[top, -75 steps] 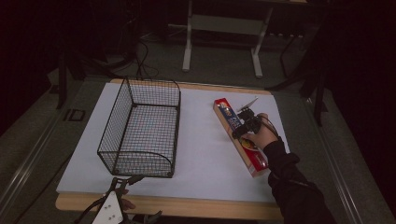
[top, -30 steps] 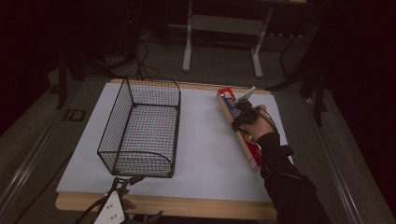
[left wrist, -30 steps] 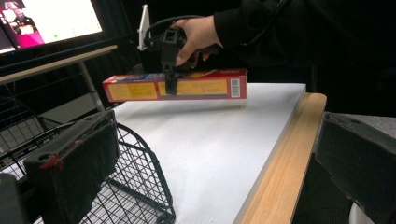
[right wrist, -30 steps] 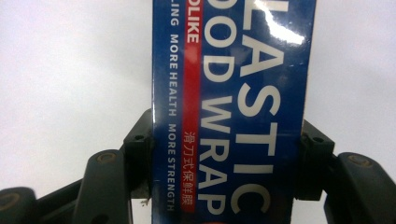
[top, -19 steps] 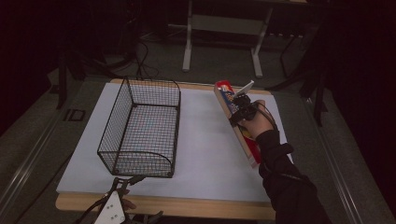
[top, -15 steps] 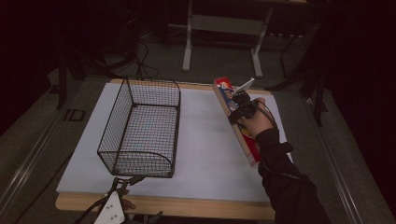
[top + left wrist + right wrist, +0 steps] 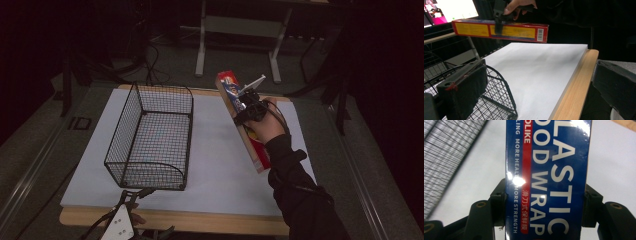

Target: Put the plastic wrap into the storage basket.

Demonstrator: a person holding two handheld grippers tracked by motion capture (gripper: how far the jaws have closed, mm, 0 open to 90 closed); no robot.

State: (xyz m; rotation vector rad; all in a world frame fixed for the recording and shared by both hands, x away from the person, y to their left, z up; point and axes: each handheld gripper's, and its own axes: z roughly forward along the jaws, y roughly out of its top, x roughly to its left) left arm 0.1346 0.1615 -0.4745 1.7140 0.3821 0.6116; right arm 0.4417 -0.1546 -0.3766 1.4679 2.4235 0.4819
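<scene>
A: Where's the box [image 7: 243,119]?

B: Off the tabletop [image 7: 220,150], up in the air over its right part. The right claw [image 7: 248,106] has it, one jaw pressed on each long side, about a third of the way down from its far end.

A: Which way does it run?

B: Its long axis goes from near to far in the high view, the far end tipped up and leaning a little left, the near end lower, by the person's sleeve [image 7: 295,190]. In the left claw view it hangs close to level above the white sheet [image 7: 541,72], with its yellow and red side [image 7: 506,31] facing the camera. In the right claw view the blue face reads "PLASTIC FOOD WRAP" [image 7: 549,180], the letters running along its length.

A: And the left claw [image 7: 131,196]?

B: Low at the near edge of the tabletop, just by the near end of the basket [image 7: 152,137]. Its jaws stand wide apart with nothing between them.

A: How many of each?

B: One box, one wire basket, one white sheet, two claws. The basket sits on the left of the sheet, long axis also near to far, well apart from the box.
</scene>
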